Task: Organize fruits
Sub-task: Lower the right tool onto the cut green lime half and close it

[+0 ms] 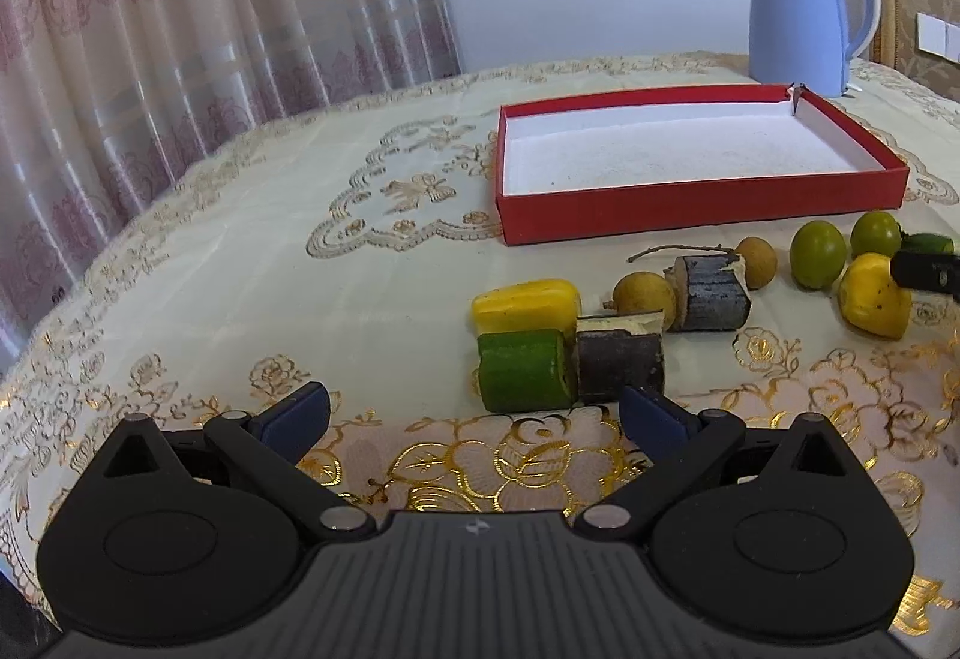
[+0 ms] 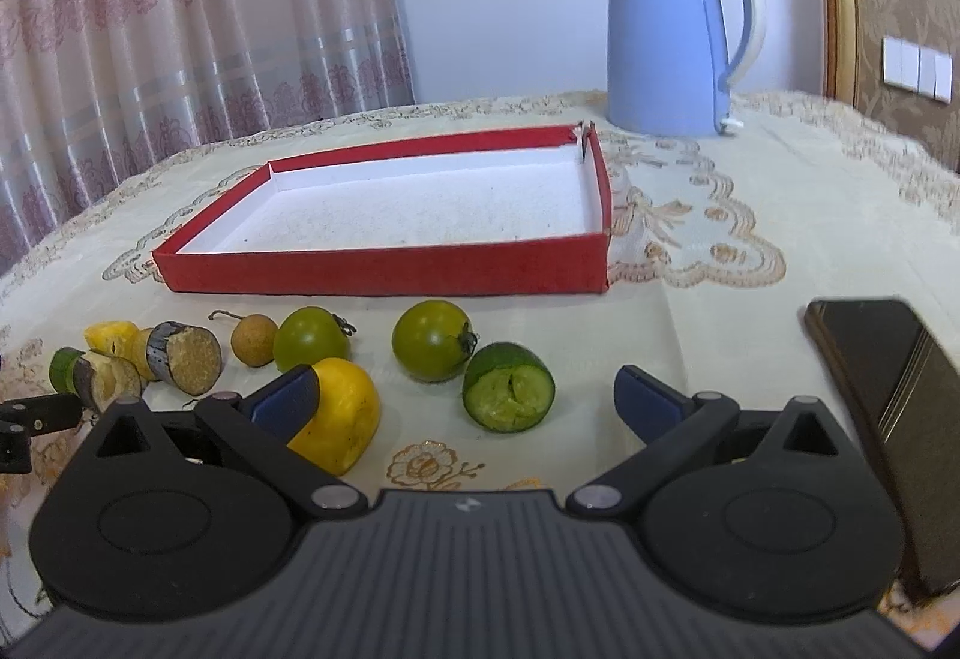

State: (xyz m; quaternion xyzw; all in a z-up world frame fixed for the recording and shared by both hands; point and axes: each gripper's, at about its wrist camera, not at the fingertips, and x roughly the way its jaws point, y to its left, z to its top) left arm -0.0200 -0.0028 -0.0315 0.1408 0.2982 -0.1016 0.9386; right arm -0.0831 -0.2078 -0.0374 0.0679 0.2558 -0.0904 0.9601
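A shallow red box (image 1: 696, 206) (image 2: 384, 272) with a white inside stands empty on the tablecloth. In front of it lie fruit pieces in a row. In the left wrist view my left gripper (image 1: 474, 416) is open, just short of a green chunk (image 1: 525, 371) and a dark-skinned chunk (image 1: 621, 365), with a yellow piece (image 1: 525, 305) behind them. In the right wrist view my right gripper (image 2: 465, 398) is open; a cut green piece (image 2: 509, 388) lies between its fingers, and a yellow piece (image 2: 342, 413) sits by the left finger. Two green round fruits (image 2: 432, 340) (image 2: 311, 338) lie beyond.
A blue kettle (image 1: 801, 11) (image 2: 672, 35) stands behind the box. A dark phone (image 2: 888, 389) lies at the right in the right wrist view. Small brown round fruits (image 1: 642, 293) (image 2: 255, 340) and another dark chunk (image 1: 711, 293) lie among the pieces. A curtain hangs behind the table's left edge.
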